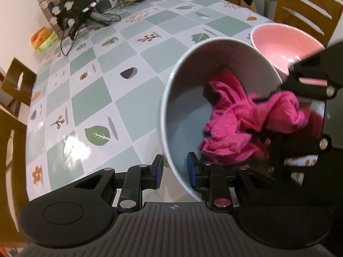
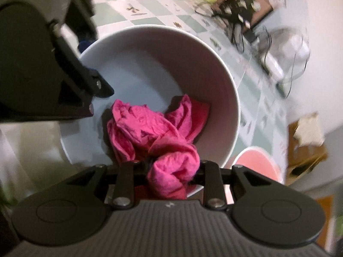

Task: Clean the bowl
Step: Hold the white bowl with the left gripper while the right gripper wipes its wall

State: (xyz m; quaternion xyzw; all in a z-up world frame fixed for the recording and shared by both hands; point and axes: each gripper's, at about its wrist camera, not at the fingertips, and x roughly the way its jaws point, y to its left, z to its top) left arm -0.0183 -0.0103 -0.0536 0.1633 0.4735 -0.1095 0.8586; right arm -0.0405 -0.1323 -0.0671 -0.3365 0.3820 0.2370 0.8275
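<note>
A white bowl (image 1: 188, 98) is held tilted on its side above the table, its opening facing my right gripper. My left gripper (image 1: 174, 172) is shut on the bowl's rim, one blue pad (image 1: 158, 171) outside and one inside. A crumpled magenta cloth (image 1: 246, 117) is pressed into the bowl. My right gripper (image 2: 173, 169) is shut on the cloth (image 2: 163, 132) and pushes it against the inner wall of the bowl (image 2: 150, 64). In the left wrist view the right gripper (image 1: 268, 98) reaches in from the right.
A pink bowl (image 1: 285, 45) stands on the table just behind the white one; it also shows in the right wrist view (image 2: 255, 167). The checkered tablecloth (image 1: 103, 90) spreads left. A patterned box (image 1: 64, 4) and cables (image 1: 107, 6) sit at the far edge. Wooden chairs (image 1: 304, 10) surround the table.
</note>
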